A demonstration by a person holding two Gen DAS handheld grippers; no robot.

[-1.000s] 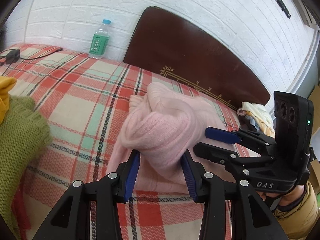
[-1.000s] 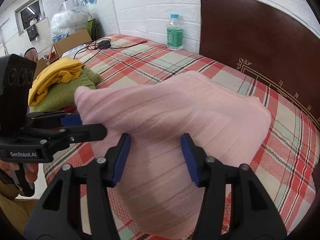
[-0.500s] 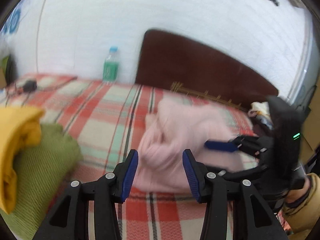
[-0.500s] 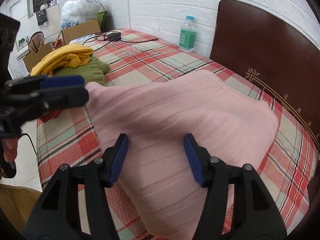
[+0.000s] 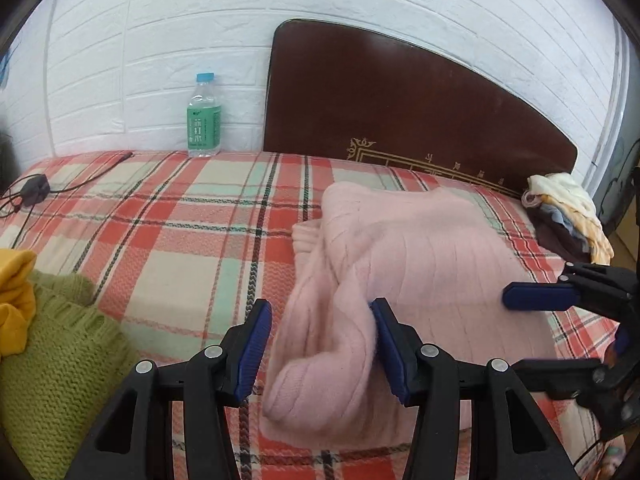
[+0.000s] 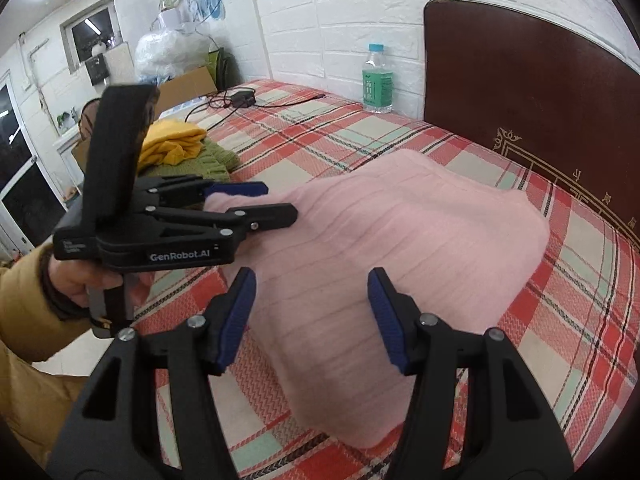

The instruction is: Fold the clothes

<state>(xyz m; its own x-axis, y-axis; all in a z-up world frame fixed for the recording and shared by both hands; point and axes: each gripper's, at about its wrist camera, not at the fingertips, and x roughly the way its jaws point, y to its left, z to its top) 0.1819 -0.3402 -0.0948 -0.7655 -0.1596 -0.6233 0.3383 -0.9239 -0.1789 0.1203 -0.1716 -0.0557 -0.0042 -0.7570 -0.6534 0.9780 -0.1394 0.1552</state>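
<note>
A pink knit sweater (image 5: pixel 420 264) lies bunched and folded on the plaid bed cover (image 5: pixel 180 240); it also shows in the right wrist view (image 6: pixel 400 248). My left gripper (image 5: pixel 320 344) is open, its jaws on either side of the sweater's rolled near edge, not closed on it. It also shows in the right wrist view (image 6: pixel 260 204), at the sweater's left edge. My right gripper (image 6: pixel 312 312) is open just above the sweater's near part. It shows in the left wrist view (image 5: pixel 536 296) at the sweater's right side.
A green knit garment (image 5: pixel 56 360) with a yellow one (image 5: pixel 12 296) on it lies at the left. A water bottle (image 5: pixel 203 118) stands by the brick wall. A dark headboard (image 5: pixel 400 108), a charger cable (image 5: pixel 36 190) and a heap of clothes (image 5: pixel 568 216) surround the sweater.
My left gripper swung up and back, then came down again at the sweater's near edge. The sweater now lies flatter. My right gripper stayed open over it and drew back a little.
</note>
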